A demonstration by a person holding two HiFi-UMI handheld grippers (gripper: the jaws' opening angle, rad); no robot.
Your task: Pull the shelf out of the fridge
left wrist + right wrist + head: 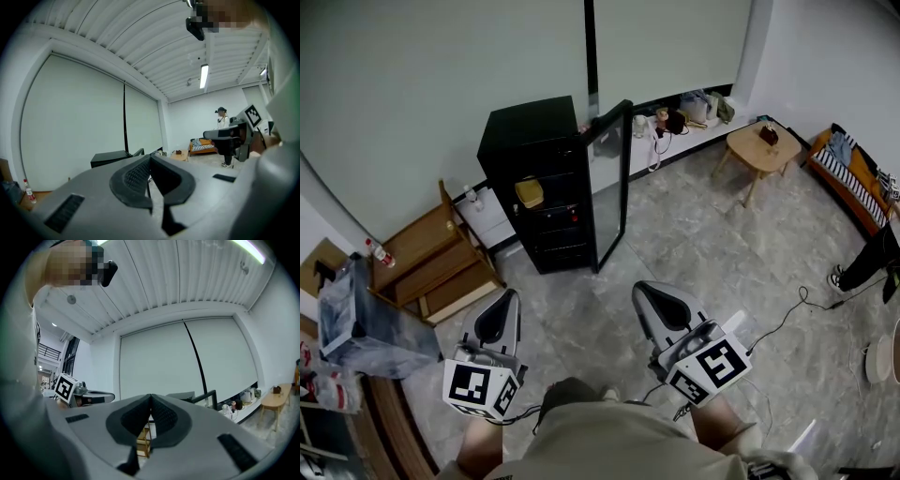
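A small black fridge (536, 178) stands against the far wall with its glass door (612, 183) swung open to the right. Dark shelves (555, 220) and a yellow item (529, 193) show inside. My left gripper (508, 296) is held low near the person's body, well short of the fridge, shut and empty. My right gripper (643, 291) is beside it, likewise shut with nothing in it. In the left gripper view the fridge (110, 158) appears small beyond the shut left gripper (150, 158). The right gripper view has the fridge (187, 396) behind the shut right gripper (150, 398).
A wooden stepped shelf (436, 261) and a grey bin (356, 323) stand left of the fridge. A round wooden table (761, 148) and a striped bench (855, 180) are at the right. A cable (787, 314) lies on the tiled floor. Another person (222, 122) stands across the room.
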